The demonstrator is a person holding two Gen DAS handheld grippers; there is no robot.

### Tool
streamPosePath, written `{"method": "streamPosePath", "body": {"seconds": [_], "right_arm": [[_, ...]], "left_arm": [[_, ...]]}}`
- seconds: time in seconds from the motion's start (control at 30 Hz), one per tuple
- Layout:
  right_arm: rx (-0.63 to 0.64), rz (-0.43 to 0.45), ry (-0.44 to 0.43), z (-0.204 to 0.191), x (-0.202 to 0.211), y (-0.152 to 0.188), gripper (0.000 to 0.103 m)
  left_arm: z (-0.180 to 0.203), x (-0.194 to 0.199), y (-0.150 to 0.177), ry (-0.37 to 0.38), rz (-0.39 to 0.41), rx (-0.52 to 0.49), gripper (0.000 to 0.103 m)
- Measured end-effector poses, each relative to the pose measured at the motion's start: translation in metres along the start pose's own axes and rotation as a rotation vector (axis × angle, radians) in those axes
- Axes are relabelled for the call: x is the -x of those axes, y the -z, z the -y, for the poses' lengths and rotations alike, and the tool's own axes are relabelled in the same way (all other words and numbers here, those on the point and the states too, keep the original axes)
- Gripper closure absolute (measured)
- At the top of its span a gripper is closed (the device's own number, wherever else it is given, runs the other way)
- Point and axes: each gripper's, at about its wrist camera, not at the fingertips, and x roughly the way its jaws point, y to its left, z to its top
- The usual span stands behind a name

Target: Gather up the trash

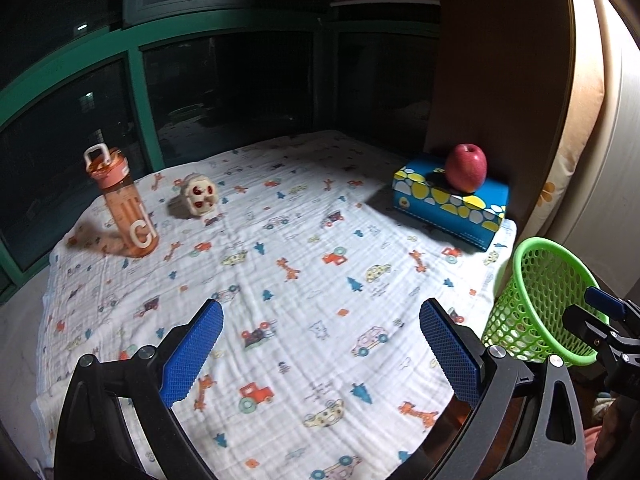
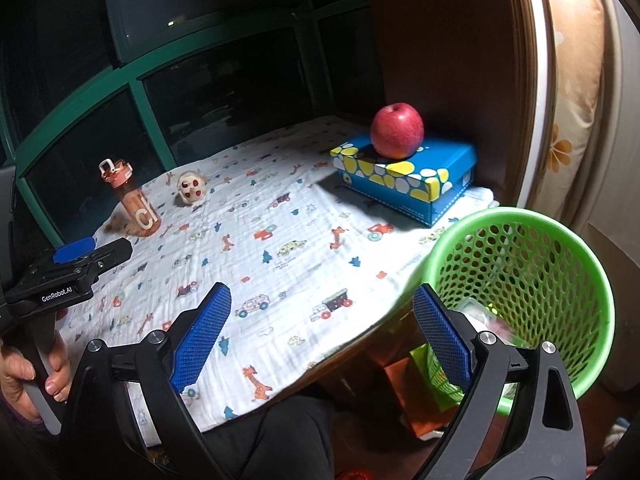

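Green basket (image 2: pixel 520 280) beside "GenRobot.AI" left gripper (image 1: pixel 320 344) and right gripper (image 2: pixel 320 332), both fingers spread, empty.

**Readable text: one brand mark and part of a bottle print**

"GenRobot.AI" stands in white letters on the black body of the left gripper (image 2: pixel 74 254), seen from the right wrist view. The orange translucent plastic water bottle (image 1: pixel 124 204) bears large white letters, seemingly "Ch", only partly legible. The blue cardboard box's (image 2: pixel 404 178) small print is unreadable.
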Motion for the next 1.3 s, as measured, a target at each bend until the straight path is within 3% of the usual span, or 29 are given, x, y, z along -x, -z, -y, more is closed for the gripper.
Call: {"method": "streamPosePath", "body": {"seconds": [0.43,1.3], "right_arm": [[0.042,-0.005,-0.034,-0.025,-0.004,0.001,0.009],[0.042,-0.013,-0.037,-0.026,-0.005,0.004,0.008]], "left_arm": [[-0.025,0.013,0.014,-0.044,0.007,0.04,0.007],[-0.031,0.015,0.02,-0.07,0.0,0.051,0.007]]}}
